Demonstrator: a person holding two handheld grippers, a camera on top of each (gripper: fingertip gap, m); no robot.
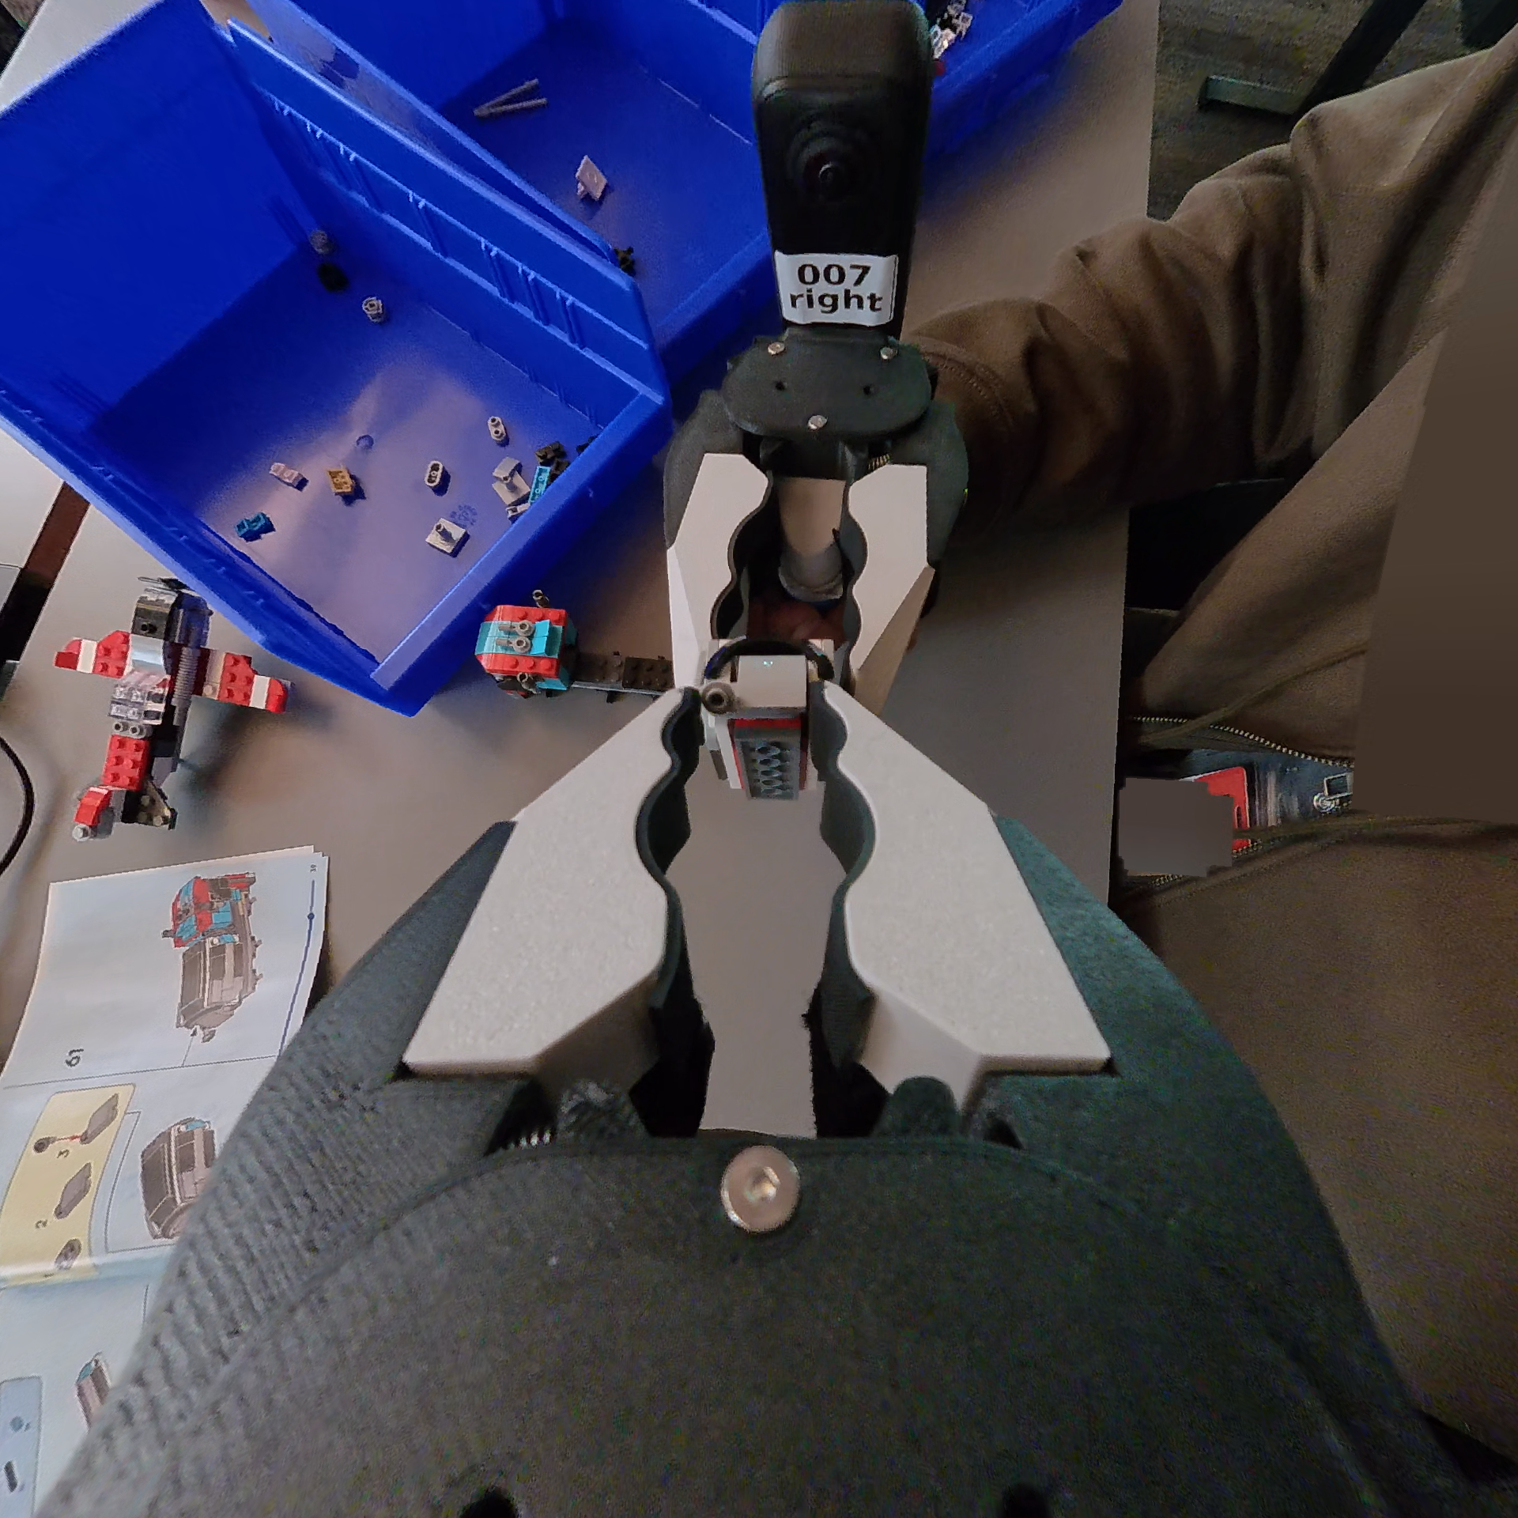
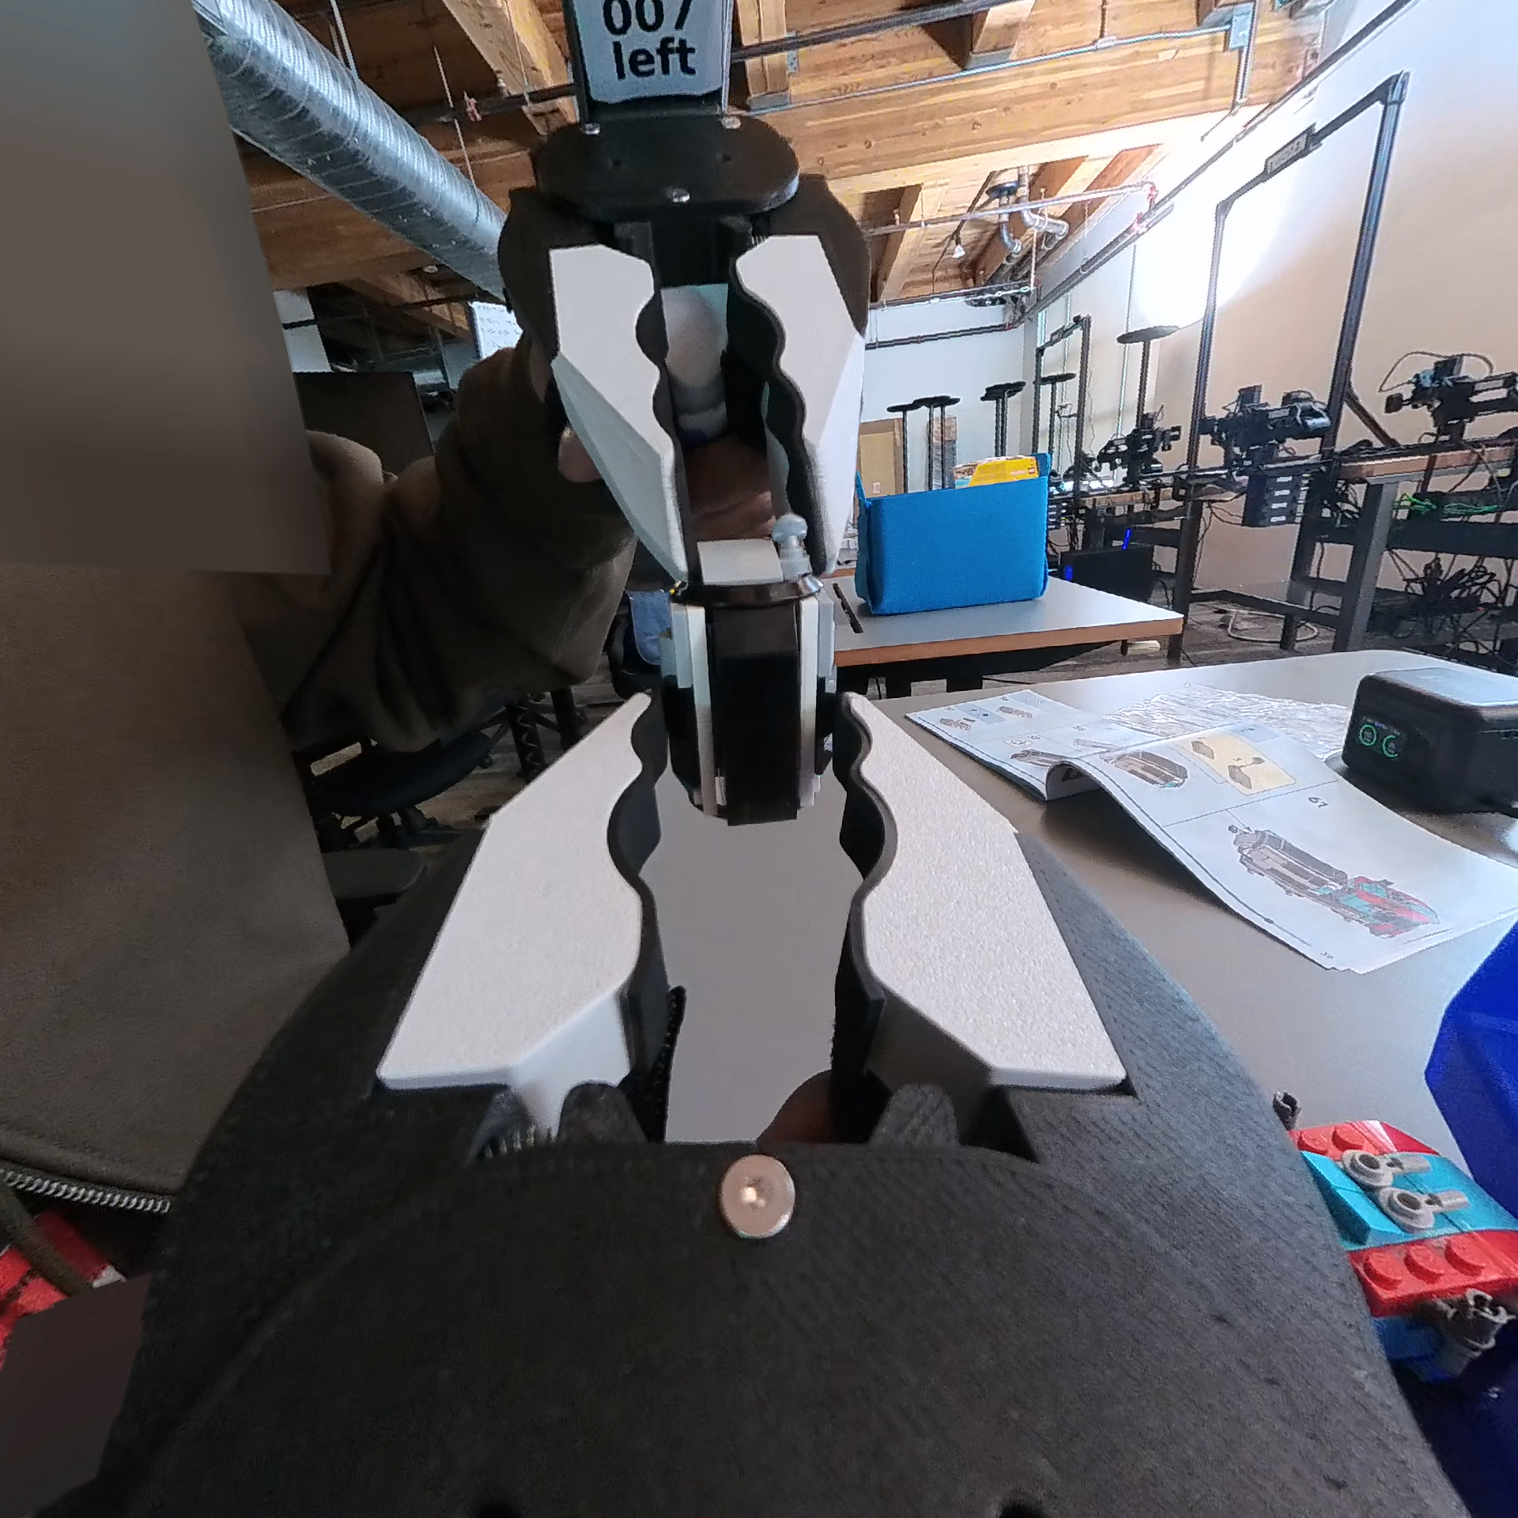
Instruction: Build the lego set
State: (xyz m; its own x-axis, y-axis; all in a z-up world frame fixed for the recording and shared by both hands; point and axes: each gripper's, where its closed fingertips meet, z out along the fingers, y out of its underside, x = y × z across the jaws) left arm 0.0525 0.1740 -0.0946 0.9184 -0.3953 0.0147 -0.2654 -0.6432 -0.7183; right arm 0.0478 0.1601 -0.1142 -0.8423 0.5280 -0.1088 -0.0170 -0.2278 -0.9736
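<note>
A small brick assembly [image 1: 768,756], white and grey with a red strip and a studded grey underside, hangs above the grey table [image 1: 394,788] between my two grippers, which face each other. My left gripper [image 1: 756,698] is shut on its near end; a grey pin sits at the left fingertip. My right gripper [image 1: 776,649] comes from the far side and grips the other end. In the right wrist view the assembly [image 2: 752,657] shows black with white sides. My right gripper [image 2: 747,715] presses both pads on it. My left gripper [image 2: 752,567] holds its white top.
Two blue bins [image 1: 246,271] with several loose small pieces stand at the far left. A red-and-white brick plane [image 1: 156,698], a red-and-teal brick block [image 1: 526,649] and an open instruction booklet [image 1: 164,1027] lie on the table. A black device [image 2: 1437,739] sits at right. A person's brown sleeve [image 1: 1150,370] is at right. The tips of both grippers are at nearly the same place. Both grippers' tips are roughly 40 cm from the black device [image 2: 1437,739].
</note>
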